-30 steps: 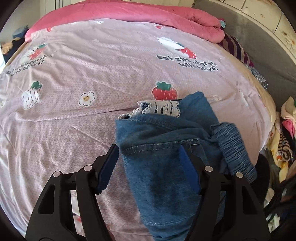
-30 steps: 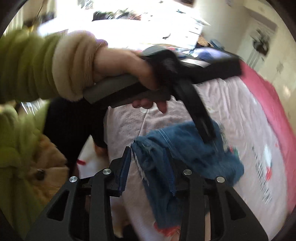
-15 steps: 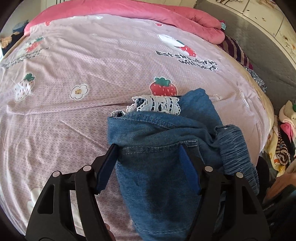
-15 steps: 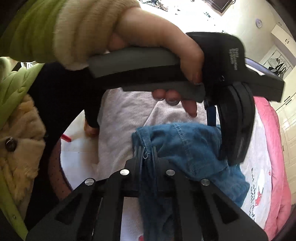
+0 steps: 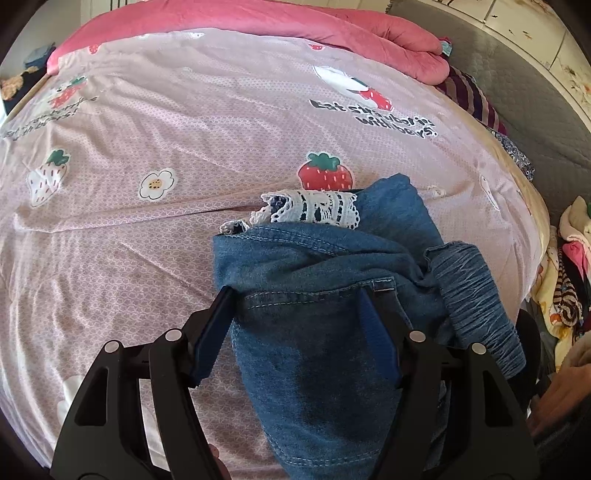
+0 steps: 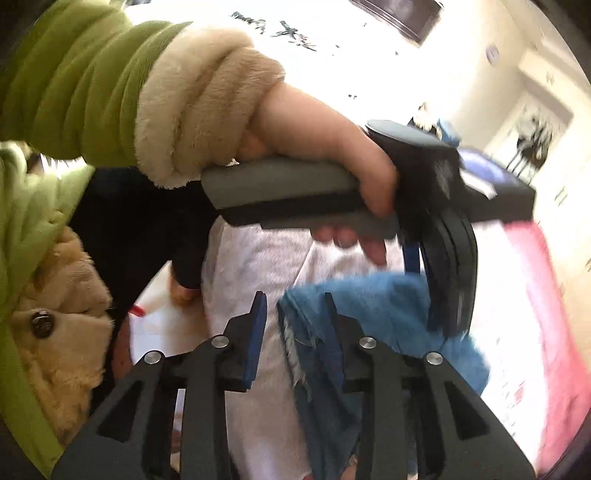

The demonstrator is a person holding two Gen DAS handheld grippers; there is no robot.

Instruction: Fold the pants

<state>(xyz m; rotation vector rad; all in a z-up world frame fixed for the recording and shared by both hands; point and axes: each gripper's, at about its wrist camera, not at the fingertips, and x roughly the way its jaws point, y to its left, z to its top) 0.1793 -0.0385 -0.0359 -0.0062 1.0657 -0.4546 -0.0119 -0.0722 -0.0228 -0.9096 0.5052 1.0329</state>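
Note:
Blue denim pants (image 5: 325, 332) with a white lace hem (image 5: 314, 210) lie bunched near the front edge of the bed; they also show in the right wrist view (image 6: 373, 317). My left gripper (image 5: 295, 325) is open, its jaws straddling the denim by a pocket seam. My right gripper (image 6: 295, 325) is open, with the frayed denim edge between its fingers. The left gripper's body (image 6: 443, 221) and the hand holding it fill the upper part of the right wrist view, right above the pants.
The bed has a pink strawberry-print sheet (image 5: 184, 147) and a rolled pink quilt (image 5: 332, 33) at the far side. A heap of clothes (image 5: 565, 277) lies at the right off the bed. The person's green sleeve (image 6: 74, 81) is at the left.
My right gripper was shut on the denim edge half a second ago and has now opened. The left gripper stays open over the pants and has barely moved.

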